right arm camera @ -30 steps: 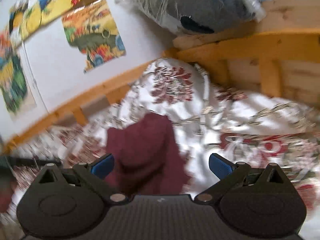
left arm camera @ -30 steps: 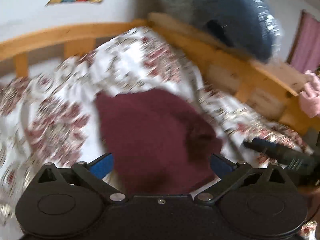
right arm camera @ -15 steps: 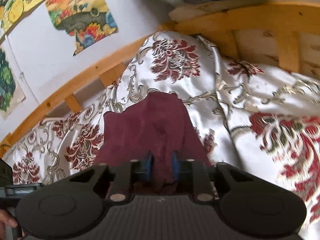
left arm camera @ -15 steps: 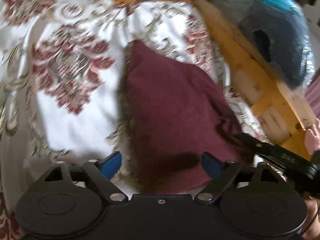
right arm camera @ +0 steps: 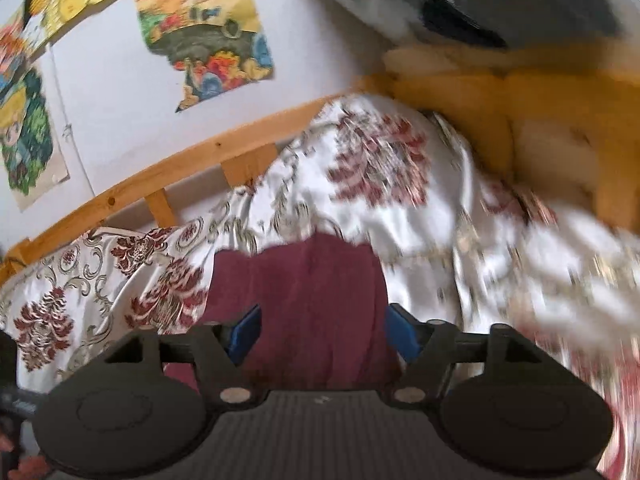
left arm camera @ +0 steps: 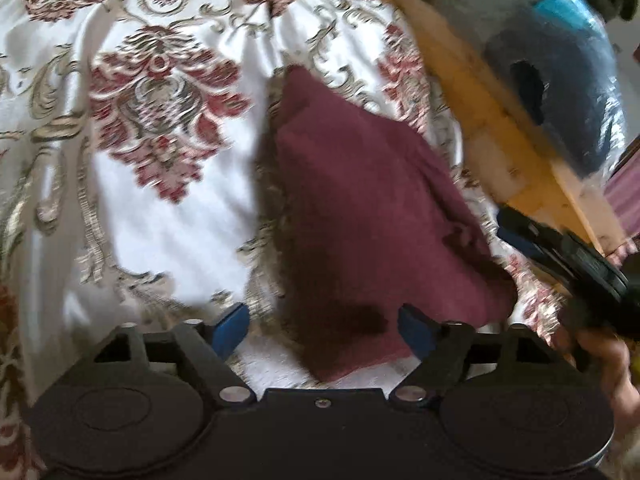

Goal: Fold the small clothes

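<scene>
**Both claws open over a half-folded maroon cloth**

The floral bedspread (left arm camera: 168, 208) fills most of the left wrist view, white satin with dark red medallions, rumpled and sloping. A wooden bed frame (left arm camera: 492, 120) runs diagonally down the upper right of that view, and a plastic-wrapped grey and blue bundle (left arm camera: 560, 80) sits on it at the far upper right. In the right wrist view the same frame crosses the middle left, with colourful posters (right arm camera: 208, 28) on the wall in the upper left.

The maroon garment (left arm camera: 360, 216) lies on the bedspread in the centre of the left wrist view, a rough wedge narrowing toward the top, with a lumpy ridge along its right side. In the right wrist view it sits at lower centre (right arm camera: 304, 300).

The left gripper (left arm camera: 324, 330) has its blue pads spread apart, the garment's near edge between them but not pinched. The right gripper (right arm camera: 322, 330) is likewise spread wide over the cloth, gripping nothing; its black body also shows at the right edge of the left wrist view.

Risks, as I judge them: the satin looks slippery and uneven, so a pull on one corner could drag the whole garment instead of folding it. A pinch taken too deep might catch the bedspread as well. The bunched right side could be folded in, leaving an uneven bundle.
</scene>
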{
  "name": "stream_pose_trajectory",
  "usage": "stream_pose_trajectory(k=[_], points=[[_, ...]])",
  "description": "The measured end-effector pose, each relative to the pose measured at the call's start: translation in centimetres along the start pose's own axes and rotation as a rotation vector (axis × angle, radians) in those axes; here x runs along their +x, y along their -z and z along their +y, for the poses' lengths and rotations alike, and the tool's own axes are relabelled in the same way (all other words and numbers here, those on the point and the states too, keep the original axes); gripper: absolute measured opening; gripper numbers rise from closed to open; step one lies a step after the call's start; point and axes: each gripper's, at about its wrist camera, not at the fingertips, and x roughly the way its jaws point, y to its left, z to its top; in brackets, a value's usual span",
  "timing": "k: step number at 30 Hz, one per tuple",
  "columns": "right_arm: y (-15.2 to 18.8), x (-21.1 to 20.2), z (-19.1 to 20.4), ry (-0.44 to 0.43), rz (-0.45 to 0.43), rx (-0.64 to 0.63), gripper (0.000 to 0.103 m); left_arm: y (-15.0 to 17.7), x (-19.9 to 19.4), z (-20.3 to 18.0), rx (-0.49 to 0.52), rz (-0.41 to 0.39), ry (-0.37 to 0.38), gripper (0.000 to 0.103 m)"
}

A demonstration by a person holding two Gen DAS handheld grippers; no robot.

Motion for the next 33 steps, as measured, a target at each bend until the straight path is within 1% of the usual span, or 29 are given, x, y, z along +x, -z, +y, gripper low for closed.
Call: stream_pose_trajectory(k=[1,2,4,5,6,8,10,11,15,19,20,22,23,24,25,26,29,33], points=[[-0.7,1.0,0.1,0.008,0.005,-0.02,0.075,0.0,0.1,-0.1,-0.005,-0.011,0.012,0.09],[-1.4,2.1,0.1,0.023,0.011,-0.034,0.072,-0.1,0.3,-0.2,-0.008,-0.019,0.027,0.091],[-2.1,4.0,-0.1,0.043,0.031,-0.036,0.053,-0.3,1.1,-0.6,-0.009,-0.019,0.043,0.091],[-2.3,4.9,-0.2,0.06,0.05,-0.026,0.028,-0.4,1.6,-0.7,-0.006,-0.005,0.038,0.09],[-2.3,5.5,-0.5,0.072,0.068,-0.011,0.011,-0.3,1.9,-0.8,0.0,0.013,0.025,0.085],[-2.1,5.6,-0.7,0.092,0.088,0.004,0.005,-0.1,2.6,-0.6,0.002,0.054,0.004,0.083],[-1.5,4.9,-0.9,0.121,0.078,-0.014,0.004,0.3,2.6,0.1,-0.032,0.072,0.014,0.082],[-1.3,4.5,-1.1,0.138,0.076,-0.019,0.001,0.3,2.6,0.4,-0.049,0.077,0.023,0.081],[-0.1,4.3,-2.6,0.158,0.103,0.035,0.001,0.3,2.3,0.8,-0.061,0.078,0.029,0.08],[0.1,3.9,-3.1,0.141,0.08,0.065,0.001,0.2,2.3,0.7,-0.048,0.076,0.023,0.081],[0.1,3.7,-3.1,0.135,0.074,0.071,0.003,0.2,2.3,0.7,-0.048,0.077,0.022,0.081],[0.0,3.5,-3.0,0.133,0.066,0.074,0.009,0.2,2.2,0.7,-0.048,0.076,0.019,0.082],[0.0,3.3,-2.9,0.131,0.064,0.074,0.018,0.3,2.2,0.7,-0.048,0.075,0.018,0.082],[-0.1,3.2,-2.8,0.128,0.062,0.073,0.031,0.3,2.2,0.6,-0.046,0.074,0.016,0.082],[-0.1,3.1,-2.7,0.128,0.059,0.071,0.038,0.3,2.2,0.6,-0.043,0.073,0.014,0.082],[-0.1,2.9,-2.7,0.127,0.054,0.07,0.047,0.3,2.2,0.5,-0.042,0.071,0.011,0.083],[0.0,2.6,-2.6,0.109,0.051,0.07,0.055,0.4,2.2,0.6,-0.046,0.069,0.01,0.084],[0.0,2.9,-2.7,0.088,0.056,0.08,0.056,0.4,2.2,0.6,-0.047,0.069,0.011,0.084]])
